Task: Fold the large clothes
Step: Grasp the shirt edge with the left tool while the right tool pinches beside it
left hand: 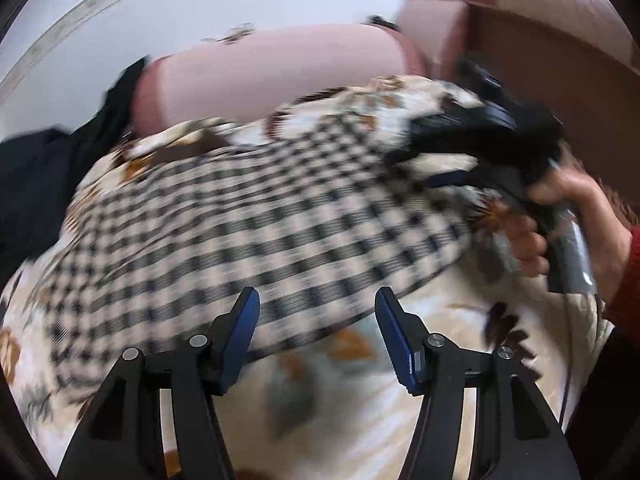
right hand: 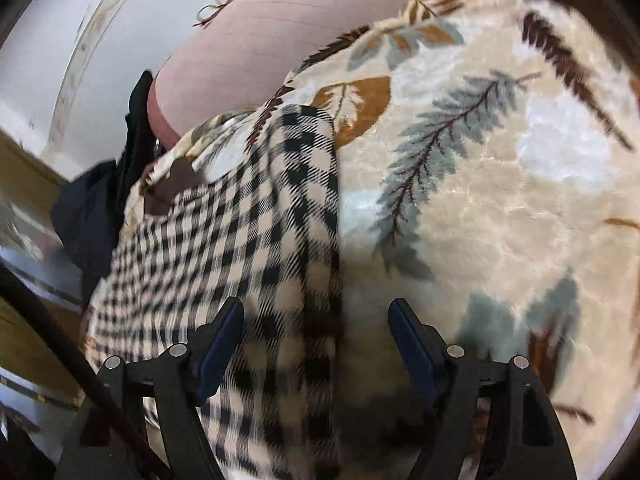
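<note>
the checked garment [left hand: 256,216] was lying spread over the leaf-print blanket [right hand: 480,208] on our bed, with one edge doubled into a long fold running up the middle of the right wrist view. our left gripper [left hand: 316,320] hung over its near hem with the jaws apart and nothing between them. the right gripper [right hand: 316,332] sat over the folded edge, jaws wide, pads not pressing the cloth as far as we could tell (both views were pretty smeared). our right hand [left hand: 560,216] showed on its handle in the left view. we'd say we were between folds, one flap laid and let go. next we'd need to pinch a fresh edge with both claws and carry it across evenly. behind it all were a pink headboard [left hand: 272,68], some dark clothes [left hand: 36,184] and glasses [right hand: 216,6].
</note>
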A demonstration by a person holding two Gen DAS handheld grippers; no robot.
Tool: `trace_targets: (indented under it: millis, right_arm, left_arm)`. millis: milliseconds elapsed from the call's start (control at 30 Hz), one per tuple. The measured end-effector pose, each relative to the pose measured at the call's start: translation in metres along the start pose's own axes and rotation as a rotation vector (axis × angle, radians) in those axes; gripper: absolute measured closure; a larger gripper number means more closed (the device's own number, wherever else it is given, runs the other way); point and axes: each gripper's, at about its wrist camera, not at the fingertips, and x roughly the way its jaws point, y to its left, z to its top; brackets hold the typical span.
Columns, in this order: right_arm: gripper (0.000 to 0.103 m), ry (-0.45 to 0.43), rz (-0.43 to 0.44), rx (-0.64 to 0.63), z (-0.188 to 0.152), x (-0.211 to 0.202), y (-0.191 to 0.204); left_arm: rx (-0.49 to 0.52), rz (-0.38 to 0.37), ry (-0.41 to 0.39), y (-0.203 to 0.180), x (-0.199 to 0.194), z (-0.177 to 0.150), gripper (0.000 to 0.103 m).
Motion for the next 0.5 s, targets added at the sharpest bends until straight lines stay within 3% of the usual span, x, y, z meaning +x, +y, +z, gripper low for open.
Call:
trace_targets:
  millis: [333,500]
  right_arm:
    - [0.019,0.080,0.199,0.010,0.041,0.032,-0.023]
    - [0.018,0.095,0.273,-0.002,0.051,0.043,-0.023]
  left_arm:
    - [0.115,-0.065,0.057,-0.073,0.063,0.027,0.044]
    - [0.168,-0.040,0.062,-0.094,0.082,0.032,0.042]
